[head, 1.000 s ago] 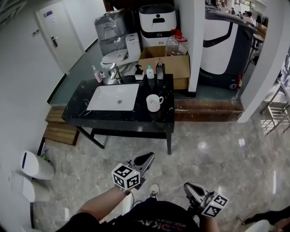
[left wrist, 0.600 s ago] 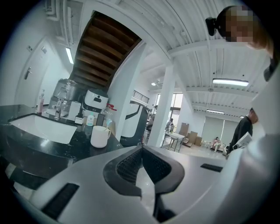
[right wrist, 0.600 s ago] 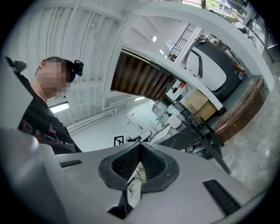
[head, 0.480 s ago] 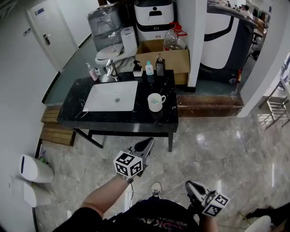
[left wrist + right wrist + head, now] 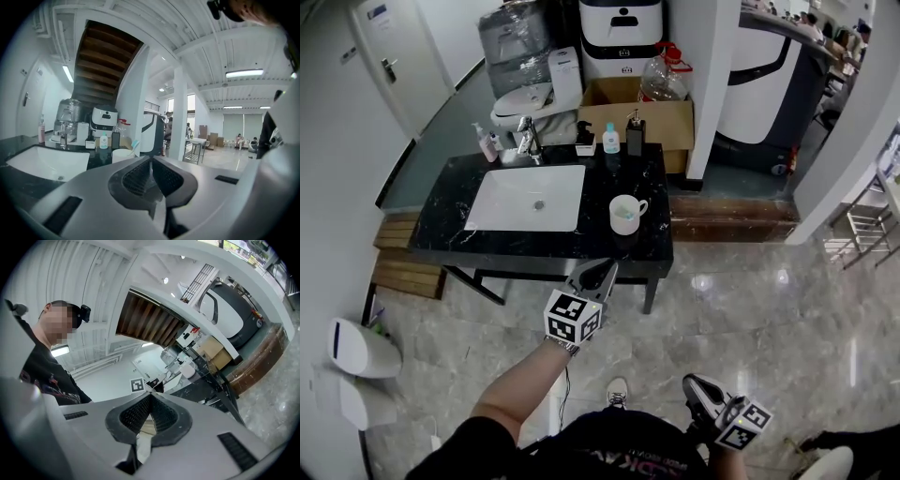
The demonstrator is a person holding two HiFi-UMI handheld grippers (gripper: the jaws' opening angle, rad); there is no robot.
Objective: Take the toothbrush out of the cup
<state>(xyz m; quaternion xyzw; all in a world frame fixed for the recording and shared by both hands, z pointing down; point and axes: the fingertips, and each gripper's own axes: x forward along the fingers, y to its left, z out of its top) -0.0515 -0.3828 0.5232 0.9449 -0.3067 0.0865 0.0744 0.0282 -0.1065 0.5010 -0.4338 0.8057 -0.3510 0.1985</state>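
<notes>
Jaws on my right gripper point(image 5: 692, 384) meet on nothing, low and well short of the cup point(image 5: 624, 214). My left gripper point(image 5: 600, 273), likewise closed and empty, points toward it, I judge for the reach. Inside the cup, the toothbrush point(image 5: 134, 143) shows only its head; its handle is hidden.

Left gripper point(image 5: 602, 270): arm point(image 5: 521, 382) stretched forward, jaws together, nothing between. Right gripper point(image 5: 692, 384): held low and back, jaws together, nothing between.
</notes>
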